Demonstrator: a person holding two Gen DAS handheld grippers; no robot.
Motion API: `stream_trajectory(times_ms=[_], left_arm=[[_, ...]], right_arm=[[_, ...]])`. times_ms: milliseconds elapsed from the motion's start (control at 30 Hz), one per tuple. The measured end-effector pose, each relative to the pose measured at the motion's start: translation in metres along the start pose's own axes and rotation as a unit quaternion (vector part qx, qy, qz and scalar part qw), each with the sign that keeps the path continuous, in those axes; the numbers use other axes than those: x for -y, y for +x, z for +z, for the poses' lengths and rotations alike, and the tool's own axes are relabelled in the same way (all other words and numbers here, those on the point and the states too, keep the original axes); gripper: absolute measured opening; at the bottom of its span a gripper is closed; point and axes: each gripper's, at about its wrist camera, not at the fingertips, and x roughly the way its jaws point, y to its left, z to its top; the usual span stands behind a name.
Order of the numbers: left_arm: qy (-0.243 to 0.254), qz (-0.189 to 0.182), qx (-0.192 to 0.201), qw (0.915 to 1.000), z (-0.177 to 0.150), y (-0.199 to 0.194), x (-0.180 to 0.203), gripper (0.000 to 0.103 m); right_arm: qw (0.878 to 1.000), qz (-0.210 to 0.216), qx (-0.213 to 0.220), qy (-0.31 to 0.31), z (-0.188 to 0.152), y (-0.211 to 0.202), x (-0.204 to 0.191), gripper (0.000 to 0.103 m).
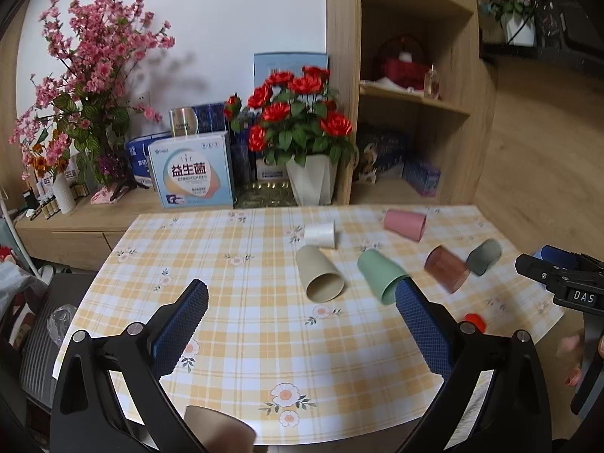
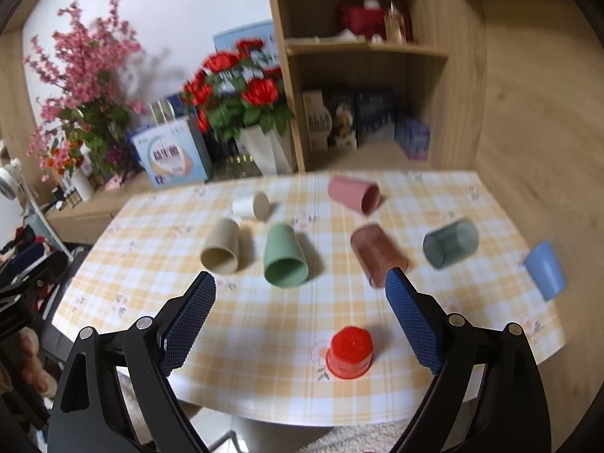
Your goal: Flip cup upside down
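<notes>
Several cups lie on their sides on the checked tablecloth (image 2: 264,332): beige (image 2: 221,247), green (image 2: 284,256), white (image 2: 252,205), pink (image 2: 354,193), brown translucent (image 2: 375,251), dark grey-green (image 2: 450,243) and blue (image 2: 545,270). A red cup (image 2: 349,351) stands upside down near the front edge. My right gripper (image 2: 300,283) is open and empty above the table, just behind the red cup. My left gripper (image 1: 302,290) is open and empty, close to the beige cup (image 1: 319,273) and green cup (image 1: 381,275). The right gripper (image 1: 558,275) shows at the right edge of the left wrist view.
A wooden shelf unit (image 1: 411,87) and a low sideboard with red roses in a white pot (image 1: 311,181), pink blossoms (image 1: 90,87) and boxes (image 1: 192,170) stand behind the table. A dark chair (image 1: 45,339) is at the table's left. A beige cup (image 1: 219,428) shows at the bottom edge.
</notes>
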Motion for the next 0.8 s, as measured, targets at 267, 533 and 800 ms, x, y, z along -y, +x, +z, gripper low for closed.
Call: stream_trajectory(times_ms=[267, 533, 800], left_arm=[[-0.005, 0.01, 0.022, 0.9997, 0.01, -0.025, 0.005, 0.097], [0.004, 0.01, 0.036, 0.9993, 0.015, -0.036, 0.01, 0.097], [0.01, 0.015, 0.043, 0.9989, 0.016, -0.04, 0.012, 0.097]], right_arm=[[0.999, -0.012, 0.047, -0.006, 0.011, -0.045, -0.007, 0.088], [0.998, -0.015, 0.059, 0.001, 0.015, -0.06, -0.004, 0.088], [0.998, -0.019, 0.064, 0.001, 0.017, -0.062, -0.004, 0.088]])
